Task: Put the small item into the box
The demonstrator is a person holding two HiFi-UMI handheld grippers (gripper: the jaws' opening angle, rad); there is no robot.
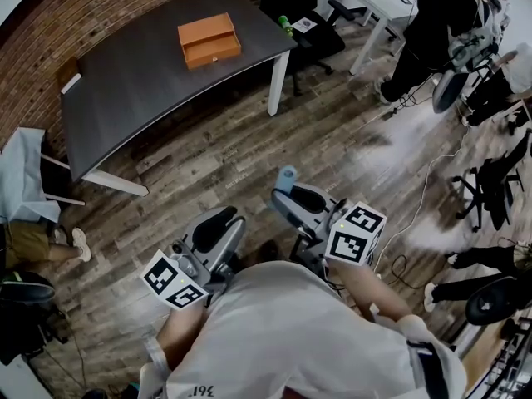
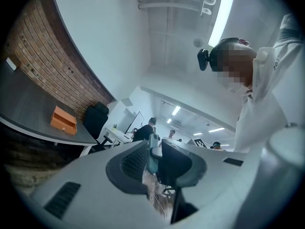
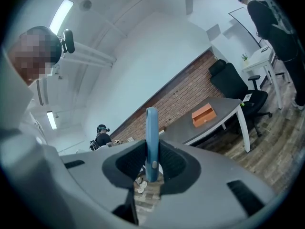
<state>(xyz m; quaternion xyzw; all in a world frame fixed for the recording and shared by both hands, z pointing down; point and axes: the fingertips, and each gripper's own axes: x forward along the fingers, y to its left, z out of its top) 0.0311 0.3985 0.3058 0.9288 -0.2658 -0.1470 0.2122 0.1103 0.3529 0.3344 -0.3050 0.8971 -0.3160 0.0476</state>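
Carriage is the step in hand, as I judge it: the box (image 1: 209,41) sits on the dark bench (image 1: 125,90) at the far left, well apart from you across the wooden floor (image 1: 249,140).

Your left tongs (image 1: 224,223) stand part-way apart. A thin pale sliver (image 2: 153,151) shows in the gap, and I cannot tell whether the pads pinch it or it is the right-hand load seen beyond.

Your right tongs (image 1: 293,194) are closed on the small item (image 1: 286,176), a slim blue piece set edge-on between the pads with most of its length proud of them. So hold that squeeze even, carry the item without tilting it, and walk right up to the bench rather than reaching from a distance. The box looks like a drawer case with a pull on its front. Expect the left tongs to have to open it first, so come at it from the front face.

The head view alone shows the ground you must cover and the office chair (image 1: 320,36) beside the bench corner. The left gripper view gives the box only as a small orange block far off. The right gripper view alone shows the pads pressing the item's flanks, and a small stud (image 3: 153,164) low on it.
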